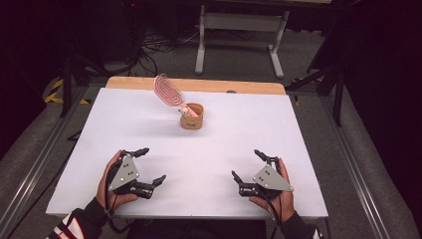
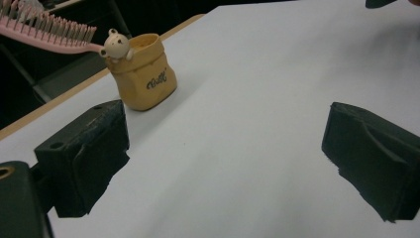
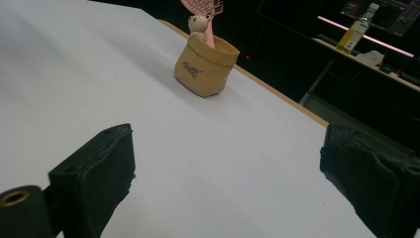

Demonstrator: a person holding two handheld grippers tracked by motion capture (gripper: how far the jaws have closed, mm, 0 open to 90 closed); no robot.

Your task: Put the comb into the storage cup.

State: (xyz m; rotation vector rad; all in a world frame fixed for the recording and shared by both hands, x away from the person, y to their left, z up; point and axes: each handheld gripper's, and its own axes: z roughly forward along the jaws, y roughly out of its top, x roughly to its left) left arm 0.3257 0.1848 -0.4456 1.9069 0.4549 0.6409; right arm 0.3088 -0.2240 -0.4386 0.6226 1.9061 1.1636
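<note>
Table (image 1: 149, 129) holds one tan pouch (image 1: 192, 116) with one pink hairbrush (image 1: 168, 91); both tongs, left (image 1: 149, 166) and right (image 1: 247, 164), gape wide, empty.

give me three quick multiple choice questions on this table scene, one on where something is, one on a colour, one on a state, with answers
1. Where is the pink hairbrush?
A. flat on the white table
B. standing in the tan cup, leaning out over its rim
C. held in the right gripper

2. What colour is the cup?
A. tan yellow
B. blue
C. green

3. How do the two grippers stand?
A. both shut on the brush
B. left shut, right open
C. both open and holding nothing

Answers:
1 B, the brush handle goes down into the cup and the bristle head sticks up and out to one side.
2 A, the left gripper view shows a tan yellow cup with dark lettering and a small bear figure at its rim.
3 C, the left gripper and right gripper both have their jaws spread, with bare white table between them.
</note>
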